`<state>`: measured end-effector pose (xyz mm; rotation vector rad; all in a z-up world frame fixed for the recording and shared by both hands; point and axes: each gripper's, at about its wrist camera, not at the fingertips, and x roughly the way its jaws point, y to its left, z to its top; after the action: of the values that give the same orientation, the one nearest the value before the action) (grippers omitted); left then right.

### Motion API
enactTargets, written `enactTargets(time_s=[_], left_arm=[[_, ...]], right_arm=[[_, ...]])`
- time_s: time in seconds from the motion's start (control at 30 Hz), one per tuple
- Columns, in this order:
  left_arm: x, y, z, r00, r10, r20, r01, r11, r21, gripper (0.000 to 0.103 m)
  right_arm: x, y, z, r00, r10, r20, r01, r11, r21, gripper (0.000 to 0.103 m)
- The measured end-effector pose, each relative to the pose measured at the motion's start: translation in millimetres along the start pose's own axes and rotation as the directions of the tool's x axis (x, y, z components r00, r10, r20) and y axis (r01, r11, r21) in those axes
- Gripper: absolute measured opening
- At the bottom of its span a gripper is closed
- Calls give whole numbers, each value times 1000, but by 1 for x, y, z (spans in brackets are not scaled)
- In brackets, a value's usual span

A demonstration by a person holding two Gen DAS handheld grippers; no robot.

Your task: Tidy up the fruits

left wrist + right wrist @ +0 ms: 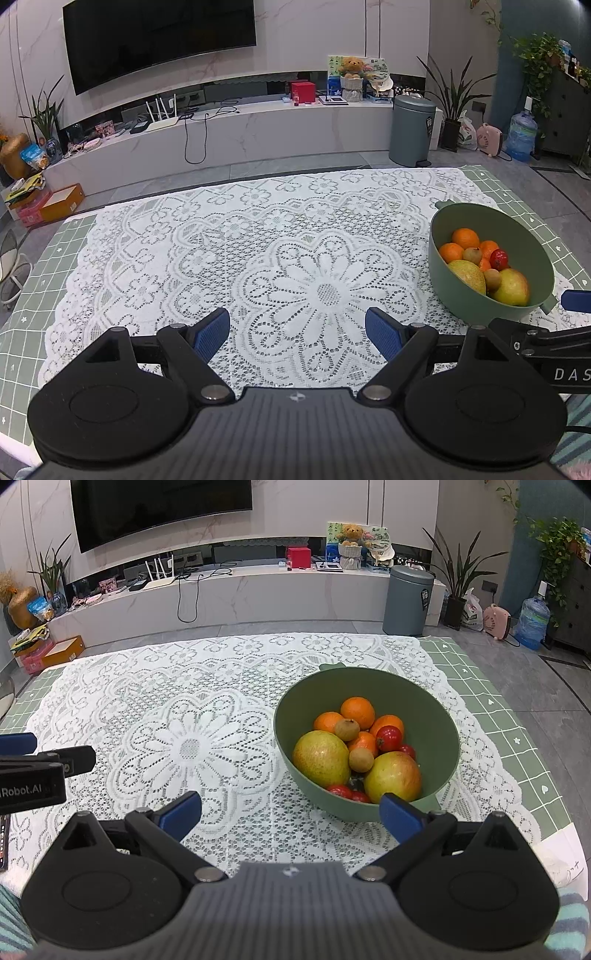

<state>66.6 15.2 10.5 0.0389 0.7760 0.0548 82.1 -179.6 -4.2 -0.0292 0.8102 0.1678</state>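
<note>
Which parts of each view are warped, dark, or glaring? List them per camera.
Left wrist view: fisheye bends the TV and cabinet ledge, corners vignette black, the green bowl stays sharp near the right edge. Right wrist view: same curving, dim cool indoor light, soft sheen on the large yellow fruit, no harsh glare or motion blur.

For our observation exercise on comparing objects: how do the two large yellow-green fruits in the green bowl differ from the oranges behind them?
The large yellow-green fruits are far bigger than the oranges. The large fruits are yellow-green, one blushed red, while the oranges are evenly orange. The large fruits sit at the near side of the green bowl; the oranges lie toward the far side. All are roundish and rest inside the same bowl.
</note>
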Motion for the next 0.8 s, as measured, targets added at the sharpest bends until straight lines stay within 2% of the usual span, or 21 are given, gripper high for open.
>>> enactTargets(time_s=[0.8], left_arm=[[-2,4,-2,999,-32,-7,32,999,-28,96]], right_arm=[[0,2,-1,1000,4,-2,-4,1000,-13,99]])
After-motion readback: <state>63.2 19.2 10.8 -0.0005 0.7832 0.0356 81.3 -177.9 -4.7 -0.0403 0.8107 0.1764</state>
